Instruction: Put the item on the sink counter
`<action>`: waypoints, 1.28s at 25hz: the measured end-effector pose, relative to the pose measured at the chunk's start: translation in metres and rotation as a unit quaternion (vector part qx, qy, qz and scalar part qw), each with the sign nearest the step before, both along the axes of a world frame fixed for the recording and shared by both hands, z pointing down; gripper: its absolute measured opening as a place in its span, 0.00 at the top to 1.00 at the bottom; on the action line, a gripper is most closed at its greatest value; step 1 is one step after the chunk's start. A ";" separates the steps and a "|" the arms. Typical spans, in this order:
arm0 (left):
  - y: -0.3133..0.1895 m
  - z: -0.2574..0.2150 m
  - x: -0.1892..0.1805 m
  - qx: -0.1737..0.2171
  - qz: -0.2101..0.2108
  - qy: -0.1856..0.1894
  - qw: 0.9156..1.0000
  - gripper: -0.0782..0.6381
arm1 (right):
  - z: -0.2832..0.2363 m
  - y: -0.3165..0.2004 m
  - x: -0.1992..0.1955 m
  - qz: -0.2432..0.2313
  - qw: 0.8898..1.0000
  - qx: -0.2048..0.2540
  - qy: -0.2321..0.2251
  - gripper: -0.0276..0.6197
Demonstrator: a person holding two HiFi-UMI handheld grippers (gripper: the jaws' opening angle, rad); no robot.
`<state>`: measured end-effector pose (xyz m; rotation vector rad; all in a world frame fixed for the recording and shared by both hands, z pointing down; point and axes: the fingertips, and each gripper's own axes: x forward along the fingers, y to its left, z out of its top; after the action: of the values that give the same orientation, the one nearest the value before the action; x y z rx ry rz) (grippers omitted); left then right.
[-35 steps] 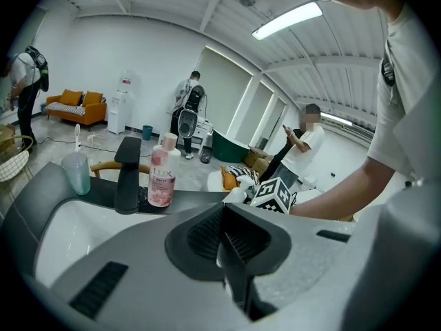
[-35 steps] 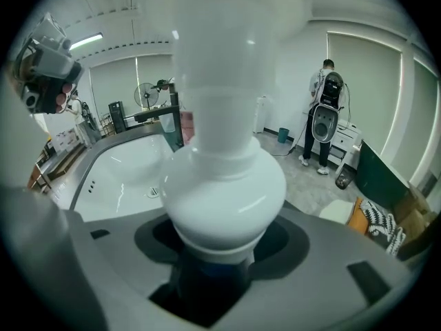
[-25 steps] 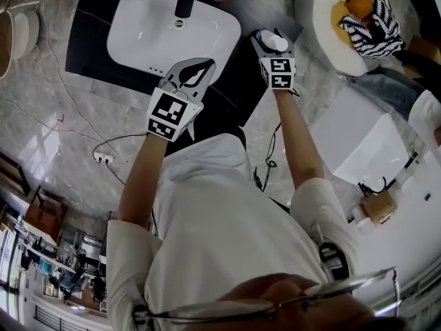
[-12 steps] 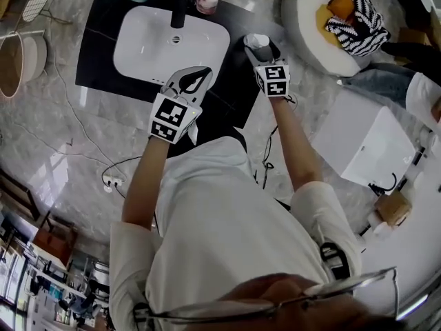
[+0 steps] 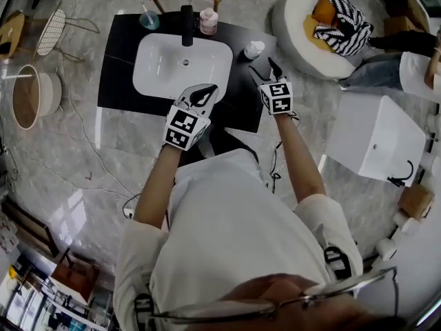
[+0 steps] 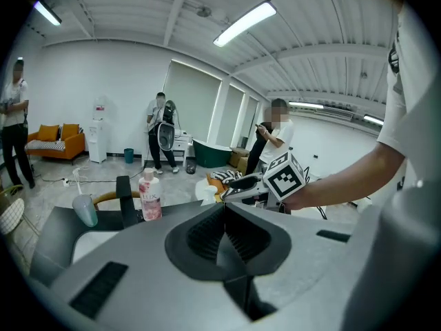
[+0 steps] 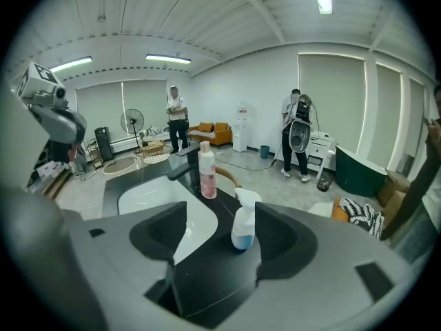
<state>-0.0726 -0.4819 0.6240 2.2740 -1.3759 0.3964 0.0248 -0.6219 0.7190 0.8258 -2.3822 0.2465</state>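
Bottle (image 7: pixel 244 223) now free of right tool (image 5: pixel 265 68)

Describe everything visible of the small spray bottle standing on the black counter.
The spray bottle is small, with a white trigger head and a pale, plastic-looking body showing blue at the bottom. It stands upright on the black sink counter, to the right of the white basin and apart from the pink bottle. The right gripper is open; the bottle shows between its fingers but beyond them, untouched.
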 end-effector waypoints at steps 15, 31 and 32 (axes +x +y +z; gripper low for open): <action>0.098 -0.036 -0.034 0.033 0.071 0.016 0.997 0.88 | -0.090 0.127 0.008 0.080 0.996 0.016 -0.023 0.62; 0.150 -0.060 -0.026 0.060 0.135 0.033 0.989 0.88 | -0.140 0.235 0.051 0.138 0.988 0.049 -0.046 0.81; 0.151 -0.062 -0.024 0.062 0.135 0.034 0.988 0.88 | -0.141 0.238 0.055 0.137 0.988 0.050 -0.048 0.82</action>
<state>-0.0962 -0.3312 0.5623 2.5613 -1.0888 0.3241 0.0798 -0.3836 0.5778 1.2158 -2.3803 0.2834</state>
